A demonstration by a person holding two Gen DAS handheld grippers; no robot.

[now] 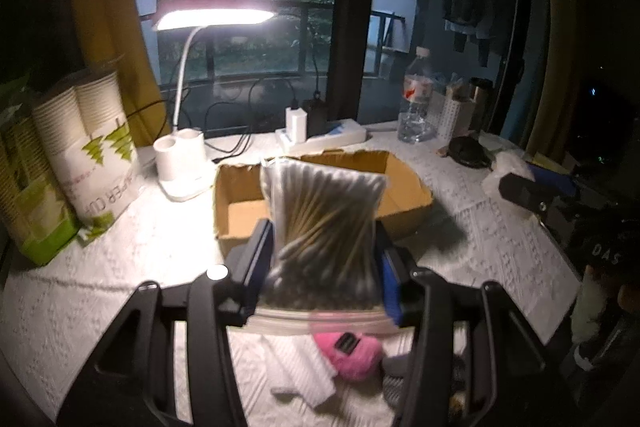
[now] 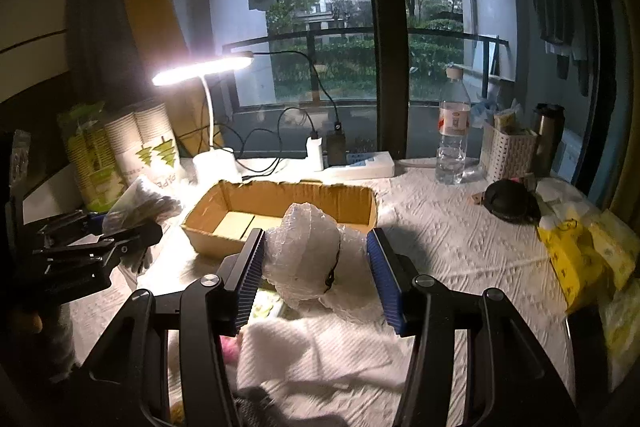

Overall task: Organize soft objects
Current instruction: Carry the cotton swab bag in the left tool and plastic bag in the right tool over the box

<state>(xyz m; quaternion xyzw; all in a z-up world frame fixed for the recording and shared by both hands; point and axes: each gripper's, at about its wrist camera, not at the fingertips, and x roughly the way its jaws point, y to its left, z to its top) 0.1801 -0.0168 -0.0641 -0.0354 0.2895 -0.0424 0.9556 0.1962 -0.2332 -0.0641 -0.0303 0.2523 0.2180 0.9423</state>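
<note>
The cardboard box [image 1: 320, 195] lies open on the table [image 1: 120, 267]. The left gripper [image 1: 324, 267] clamps a zip bag of cotton swabs [image 1: 324, 219] above its near wall; the slippery bag may slide out. The right gripper [image 2: 320, 275] stands wide around crumpled bubble wrap [image 2: 308, 251], not holding it. The desk lamp [image 1: 188, 163] and paper cups [image 1: 88, 131] crowd the left side.

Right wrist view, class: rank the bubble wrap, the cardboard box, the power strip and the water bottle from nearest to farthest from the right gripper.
1. Bubble wrap: between the jaws of the right gripper.
2. Cardboard box: just ahead, centre-left.
3. Power strip: behind the box, near the window.
4. Water bottle: back right; roughly level with the strip, so hard to separate.
</note>
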